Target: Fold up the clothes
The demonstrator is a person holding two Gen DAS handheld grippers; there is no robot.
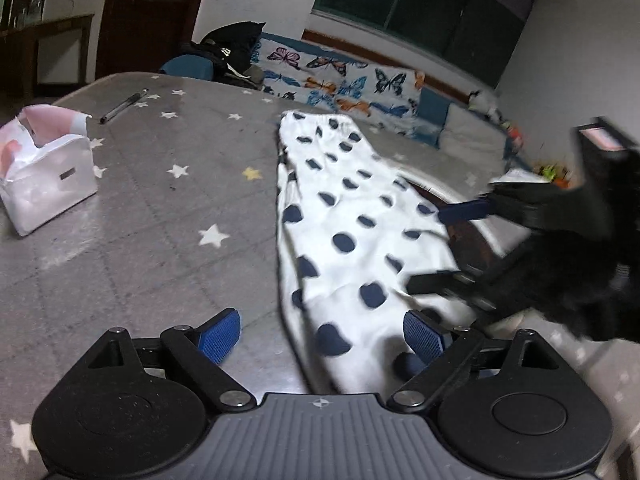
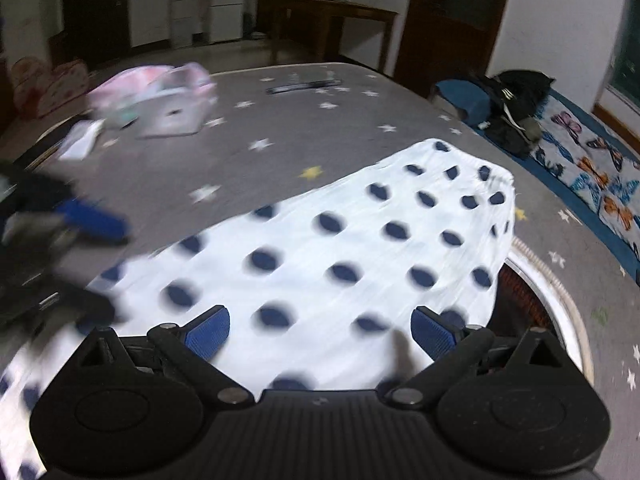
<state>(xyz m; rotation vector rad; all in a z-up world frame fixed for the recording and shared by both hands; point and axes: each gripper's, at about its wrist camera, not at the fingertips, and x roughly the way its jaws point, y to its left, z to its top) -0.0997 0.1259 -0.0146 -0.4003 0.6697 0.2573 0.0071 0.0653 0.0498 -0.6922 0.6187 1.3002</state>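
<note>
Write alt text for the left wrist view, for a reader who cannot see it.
A white garment with navy spots lies lengthwise on a grey star-patterned table, between the open blue-padded fingers of the left gripper. The right gripper, blurred, reaches in from the right over the cloth; a white pouch and a pen lie to the left.

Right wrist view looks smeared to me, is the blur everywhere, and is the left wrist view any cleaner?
Right wrist view: the polka-dot cloth and the left tongs are motion-smeared, while the right tongs in the foreground stay sharp. Left wrist view: cleaner, with crisp stars on the grey table cover; only the right tongs and nearby cloth blur. Both bend straight lines, fisheye.
</note>
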